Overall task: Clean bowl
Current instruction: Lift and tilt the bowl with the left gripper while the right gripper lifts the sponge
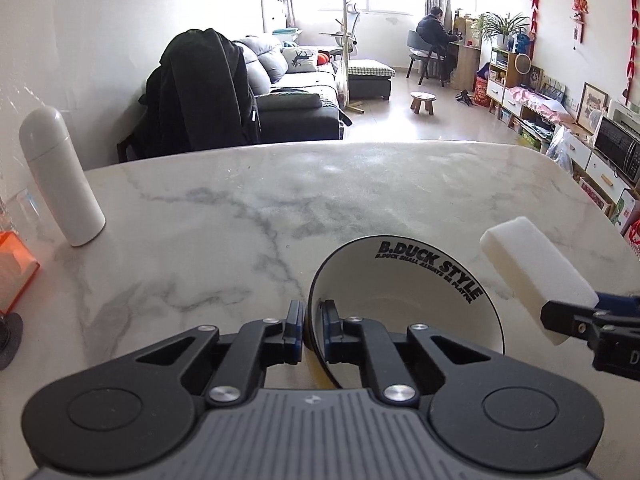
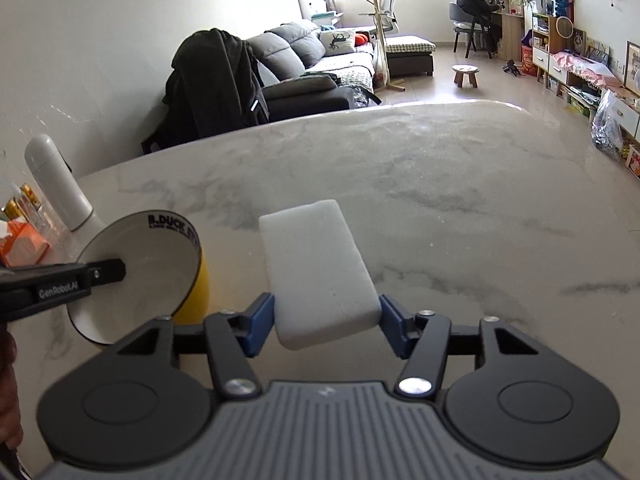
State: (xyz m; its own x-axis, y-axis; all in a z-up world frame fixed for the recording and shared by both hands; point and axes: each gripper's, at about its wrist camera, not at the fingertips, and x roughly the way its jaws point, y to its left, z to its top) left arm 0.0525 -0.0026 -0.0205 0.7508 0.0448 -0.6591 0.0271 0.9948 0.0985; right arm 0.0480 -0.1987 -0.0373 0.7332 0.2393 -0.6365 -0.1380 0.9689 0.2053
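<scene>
A bowl [image 1: 404, 304], white inside and yellow outside with black "B.DUCK STYLE" lettering, is tilted on its side above the marble table. My left gripper [image 1: 312, 332] is shut on its rim, one finger inside and one outside. The bowl also shows in the right wrist view [image 2: 156, 264], opening toward my right gripper. My right gripper [image 2: 326, 320] is shut on a white sponge block [image 2: 320, 276], held above the table to the right of the bowl. The sponge also shows in the left wrist view [image 1: 536, 272], apart from the bowl.
A white thermos bottle [image 1: 60, 176] stands at the table's left [image 1: 240, 208]. An orange box [image 1: 16, 268] lies at the left edge, with several cans [image 2: 24, 200] near it. A chair draped with a dark coat [image 1: 200, 92] stands beyond the table's far edge.
</scene>
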